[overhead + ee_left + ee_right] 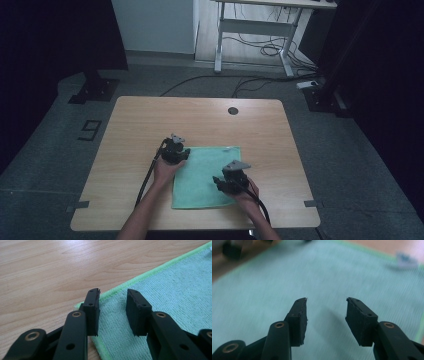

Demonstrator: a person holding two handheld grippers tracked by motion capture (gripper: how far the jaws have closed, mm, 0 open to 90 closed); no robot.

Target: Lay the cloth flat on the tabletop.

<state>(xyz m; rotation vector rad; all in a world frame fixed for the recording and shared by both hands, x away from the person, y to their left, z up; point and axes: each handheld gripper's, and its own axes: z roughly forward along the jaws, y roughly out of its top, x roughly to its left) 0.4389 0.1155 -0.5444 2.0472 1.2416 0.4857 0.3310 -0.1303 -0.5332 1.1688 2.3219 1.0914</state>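
Observation:
A teal cloth (205, 170) with a light green hem lies flat on the wooden table (150, 120), near the front edge. My left gripper (179, 154) hovers at the cloth's far left corner. In the left gripper view its jaws stand open (112, 297) just above that corner of the cloth (175, 290), one jaw near the hem, nothing pinched. My right gripper (220, 182) is over the cloth's near right part. Its jaws are open (325, 302) above the blurred cloth (337, 277), with nothing between them. A small white tag (405, 260) sits at the cloth's far edge.
A dark round hole (233, 110) marks the table's far side. Bare wood (50, 270) lies left of the cloth. Beyond the table stand a white desk frame (255, 30), floor cables (270, 50) and a black stand base (95, 90).

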